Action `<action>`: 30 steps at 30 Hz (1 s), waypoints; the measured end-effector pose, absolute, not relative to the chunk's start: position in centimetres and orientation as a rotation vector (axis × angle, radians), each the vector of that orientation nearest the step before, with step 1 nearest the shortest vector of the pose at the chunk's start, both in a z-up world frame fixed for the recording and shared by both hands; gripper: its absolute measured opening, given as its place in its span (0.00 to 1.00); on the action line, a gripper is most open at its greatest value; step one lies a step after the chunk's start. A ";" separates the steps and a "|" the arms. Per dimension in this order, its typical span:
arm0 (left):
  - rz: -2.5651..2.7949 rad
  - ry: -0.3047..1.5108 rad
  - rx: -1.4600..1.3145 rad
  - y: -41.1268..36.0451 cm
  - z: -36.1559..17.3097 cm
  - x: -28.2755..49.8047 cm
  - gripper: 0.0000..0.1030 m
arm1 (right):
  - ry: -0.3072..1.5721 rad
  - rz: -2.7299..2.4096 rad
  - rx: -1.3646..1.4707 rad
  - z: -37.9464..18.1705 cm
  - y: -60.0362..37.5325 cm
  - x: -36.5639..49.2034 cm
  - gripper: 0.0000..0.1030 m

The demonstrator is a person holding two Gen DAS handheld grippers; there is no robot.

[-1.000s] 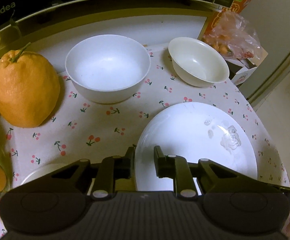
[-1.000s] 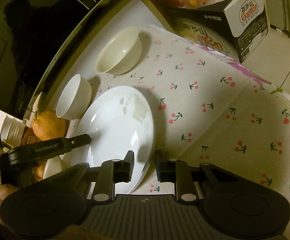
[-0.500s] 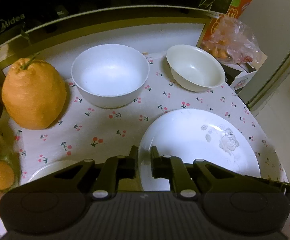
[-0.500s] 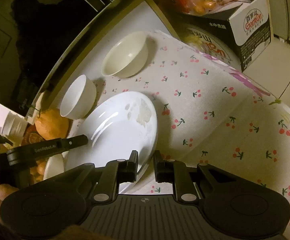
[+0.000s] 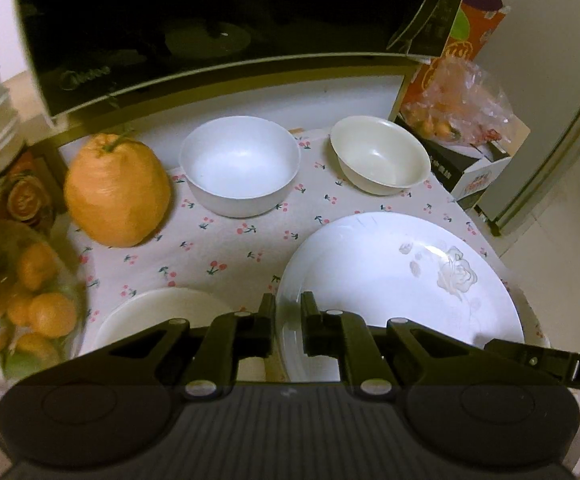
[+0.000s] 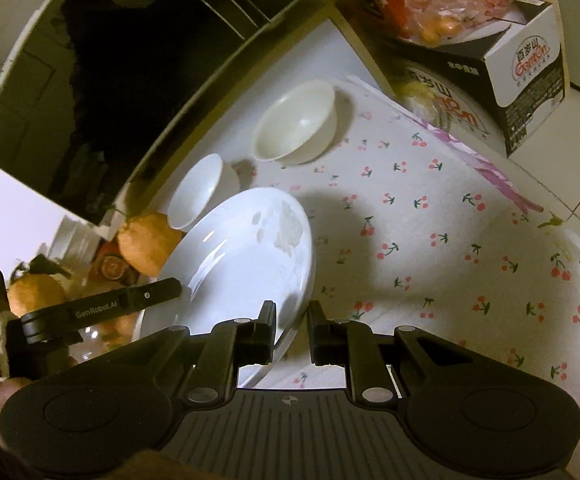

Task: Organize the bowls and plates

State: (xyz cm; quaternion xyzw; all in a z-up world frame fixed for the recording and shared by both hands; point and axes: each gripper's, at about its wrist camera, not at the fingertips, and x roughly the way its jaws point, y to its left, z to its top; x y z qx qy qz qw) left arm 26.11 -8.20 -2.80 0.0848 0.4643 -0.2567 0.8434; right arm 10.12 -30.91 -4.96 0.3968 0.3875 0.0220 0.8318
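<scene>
A large white plate (image 5: 402, 280) with a pale rose print hangs just above the cherry-print cloth (image 5: 226, 248), casting a shadow on it. My left gripper (image 5: 288, 308) is shut on its near-left rim. In the right wrist view my right gripper (image 6: 292, 320) is shut on the opposite rim of the plate (image 6: 242, 260), which is tilted. A white bowl (image 5: 240, 164) and a cream bowl (image 5: 380, 158) stand upright behind it. A smaller white plate (image 5: 162, 312) lies under the left gripper's left finger.
A big orange citrus fruit (image 5: 116, 192) sits left of the white bowl, with small oranges (image 5: 38, 300) at the far left. A black microwave (image 5: 210, 20) closes off the back. A bag of fruit (image 5: 458, 100) rests on a carton (image 6: 530, 64) at the right.
The left jaws have closed onto the plate's rim. Both grippers have risen, and the plate has come up off the cloth with them.
</scene>
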 end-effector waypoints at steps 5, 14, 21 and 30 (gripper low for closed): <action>-0.491 0.971 0.154 -7.1 -2.1 23.9 0.10 | 0.848 0.085 0.798 -4.0 -30.1 8.9 0.16; -0.414 0.963 0.102 -4.6 -1.2 19.6 0.10 | 0.884 0.150 0.757 -2.5 -28.9 6.5 0.16; -0.381 0.958 0.008 -2.2 -1.5 16.4 0.10 | 0.916 0.171 0.705 -1.8 -27.9 4.9 0.16; -0.366 0.964 -0.068 0.3 -3.0 12.8 0.10 | 0.937 0.196 0.668 -2.0 -26.9 3.3 0.16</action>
